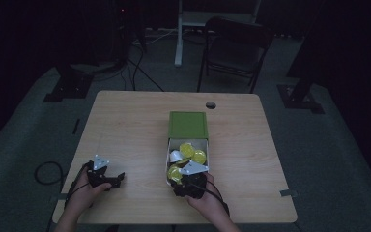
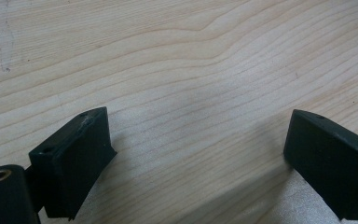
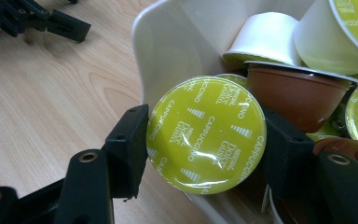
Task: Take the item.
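Observation:
A white open box (image 1: 206, 145) holds several coffee capsules (image 1: 192, 152), most with yellow-green lids; a green lid part (image 1: 188, 124) covers its far half. In the right gripper view, my right gripper (image 3: 206, 143) is shut on a yellow-green "Cappuccino" capsule (image 3: 200, 121), one pad on each side of its lid rim, right at the box's near wall (image 3: 168, 51). From above, that gripper (image 1: 179, 178) sits at the box's near end. My left gripper (image 1: 119, 178) rests on the table at the left front, its jaws (image 2: 198, 140) open over bare wood.
Behind the held capsule lie a brown capsule (image 3: 293, 93) and a white one (image 3: 261, 35). The wooden table (image 1: 135, 125) has a small hole (image 1: 210, 105) near its far edge. A dark chair (image 1: 234, 48) stands beyond it. The left gripper (image 3: 42, 21) shows far off.

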`<action>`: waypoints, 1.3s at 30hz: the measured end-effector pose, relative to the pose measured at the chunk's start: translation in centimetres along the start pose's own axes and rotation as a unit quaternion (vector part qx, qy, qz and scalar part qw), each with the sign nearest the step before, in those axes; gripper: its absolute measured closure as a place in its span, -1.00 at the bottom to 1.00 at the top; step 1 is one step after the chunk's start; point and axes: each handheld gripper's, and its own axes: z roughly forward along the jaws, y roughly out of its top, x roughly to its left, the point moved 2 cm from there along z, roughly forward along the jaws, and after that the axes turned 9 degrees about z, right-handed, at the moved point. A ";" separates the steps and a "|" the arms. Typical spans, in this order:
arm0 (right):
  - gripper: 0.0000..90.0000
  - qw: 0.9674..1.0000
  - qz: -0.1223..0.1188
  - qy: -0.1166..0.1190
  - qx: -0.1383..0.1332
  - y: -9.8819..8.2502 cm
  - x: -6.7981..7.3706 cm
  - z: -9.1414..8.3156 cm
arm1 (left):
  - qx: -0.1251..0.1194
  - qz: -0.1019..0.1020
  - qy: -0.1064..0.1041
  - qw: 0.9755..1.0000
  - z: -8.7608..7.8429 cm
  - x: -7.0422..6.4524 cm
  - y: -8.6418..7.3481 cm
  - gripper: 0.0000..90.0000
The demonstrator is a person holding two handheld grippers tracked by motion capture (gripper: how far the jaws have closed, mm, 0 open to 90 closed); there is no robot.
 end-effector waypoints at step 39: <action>-0.11 0.998 0.012 -0.012 -0.062 3.8 -3.1 -5.9 | 0.000 0.000 0.000 1.000 0.0 0.0 0.0 -0.83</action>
